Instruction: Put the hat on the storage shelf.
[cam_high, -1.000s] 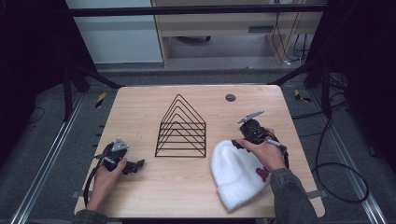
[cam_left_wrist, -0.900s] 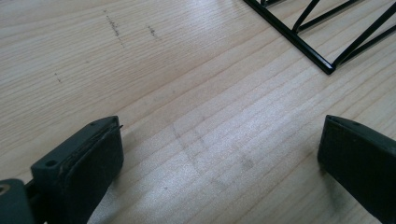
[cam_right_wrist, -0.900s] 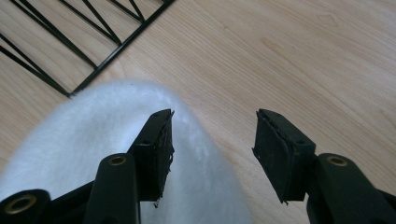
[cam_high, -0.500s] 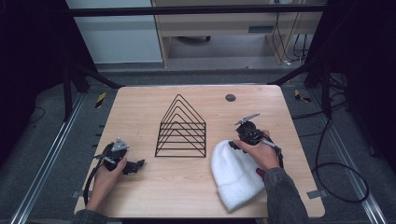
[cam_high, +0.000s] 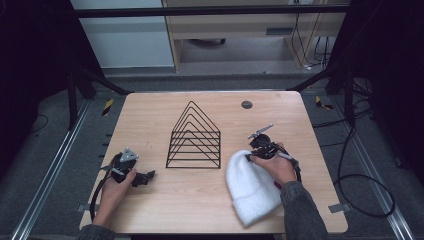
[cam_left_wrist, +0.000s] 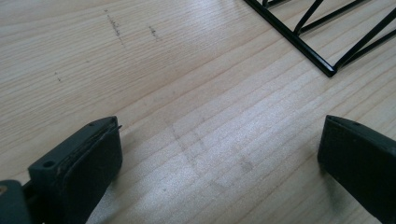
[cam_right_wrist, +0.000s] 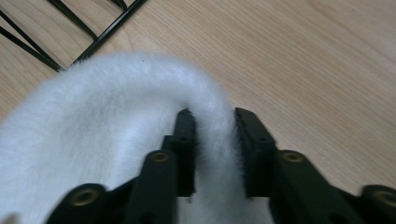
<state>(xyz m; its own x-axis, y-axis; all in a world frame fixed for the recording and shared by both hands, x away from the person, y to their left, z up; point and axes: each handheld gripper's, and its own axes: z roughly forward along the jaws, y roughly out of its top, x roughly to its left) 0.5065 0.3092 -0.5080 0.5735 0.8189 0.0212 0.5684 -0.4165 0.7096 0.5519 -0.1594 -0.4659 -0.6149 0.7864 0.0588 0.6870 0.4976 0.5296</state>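
Wooden table (cam_high: 165, 200) bears one wire rack (cam_high: 194, 137), one white hat (cam_high: 250, 187) — right tongs (cam_right_wrist: 212, 140) pinch its rim, left tongs (cam_left_wrist: 219, 158) gape wide.

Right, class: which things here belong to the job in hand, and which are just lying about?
In the job:
white fluffy hat, pinched at its edge by the right gripper

Lying about:
black wire rack
left gripper, open over bare table

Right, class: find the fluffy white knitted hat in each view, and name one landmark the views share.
High view: the fluffy white knitted hat lies lower right on the table.
Left gripper view: not in it.
Right gripper view: it spreads left and centre, its edge pinched.
Shared landmark: the black wire triangular rack.
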